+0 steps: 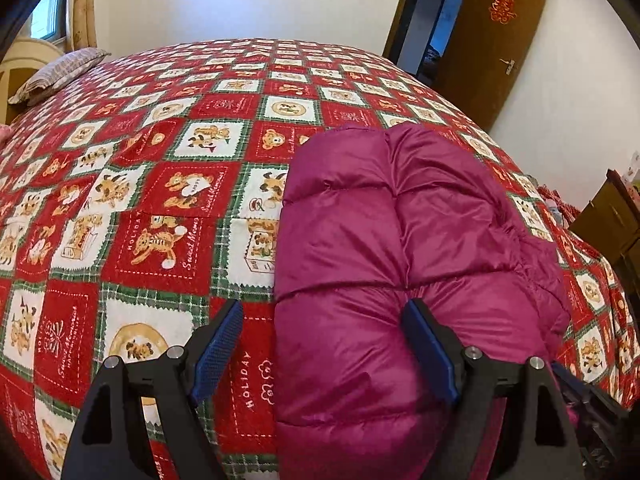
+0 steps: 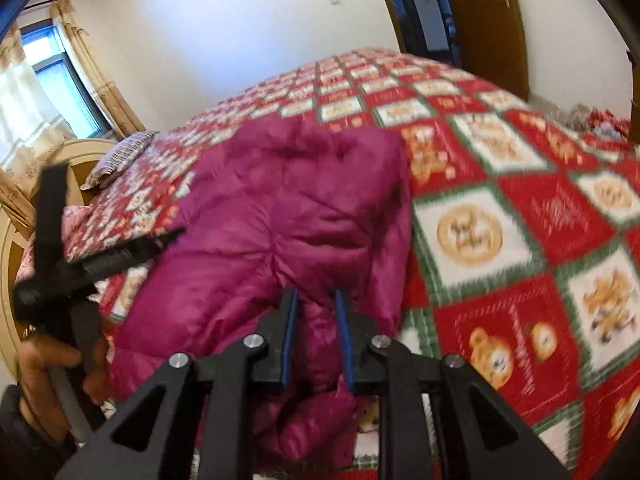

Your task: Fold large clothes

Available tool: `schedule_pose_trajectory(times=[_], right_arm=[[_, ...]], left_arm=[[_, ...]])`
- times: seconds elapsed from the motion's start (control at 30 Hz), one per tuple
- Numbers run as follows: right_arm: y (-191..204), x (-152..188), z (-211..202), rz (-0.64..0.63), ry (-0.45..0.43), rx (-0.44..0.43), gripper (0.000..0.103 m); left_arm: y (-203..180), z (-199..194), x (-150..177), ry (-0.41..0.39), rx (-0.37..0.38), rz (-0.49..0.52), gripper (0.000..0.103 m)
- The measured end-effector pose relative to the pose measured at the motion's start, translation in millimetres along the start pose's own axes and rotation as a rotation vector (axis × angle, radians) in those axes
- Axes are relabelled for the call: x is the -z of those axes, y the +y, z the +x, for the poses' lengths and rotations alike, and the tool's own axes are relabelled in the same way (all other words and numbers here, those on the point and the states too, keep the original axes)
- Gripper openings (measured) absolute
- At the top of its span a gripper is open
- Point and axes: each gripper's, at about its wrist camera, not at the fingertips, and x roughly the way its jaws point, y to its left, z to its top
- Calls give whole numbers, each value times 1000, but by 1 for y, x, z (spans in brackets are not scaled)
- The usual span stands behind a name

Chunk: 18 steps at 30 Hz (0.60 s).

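Note:
A magenta puffer jacket (image 1: 384, 264) lies folded in a thick bundle on the bed. My left gripper (image 1: 322, 320) is open, its blue pads wide apart over the jacket's near left edge, holding nothing. In the right wrist view the jacket (image 2: 288, 208) fills the middle, and my right gripper (image 2: 317, 300) is shut on a fold of its fabric at the near end. The left gripper's body (image 2: 80, 264) shows at the left of that view, beside the jacket.
The bed is covered by a red, white and green teddy-bear quilt (image 1: 160, 208). A striped pillow (image 1: 56, 72) lies at the head. A brown door (image 1: 492, 40) stands open at the far right. A window with curtains (image 2: 48, 80) is at the left.

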Motion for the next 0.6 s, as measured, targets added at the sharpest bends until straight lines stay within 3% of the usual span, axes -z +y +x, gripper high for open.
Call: schedule_pose_trajectory(times=[0.3, 0.6], right_arm=[[-20, 3, 20, 57, 37, 0, 21], [-20, 7, 17, 35, 27, 30, 21]], left_arm=[[-19, 9, 9, -36, -104, 90, 83], [-22, 8, 15, -44, -153, 96, 83]])
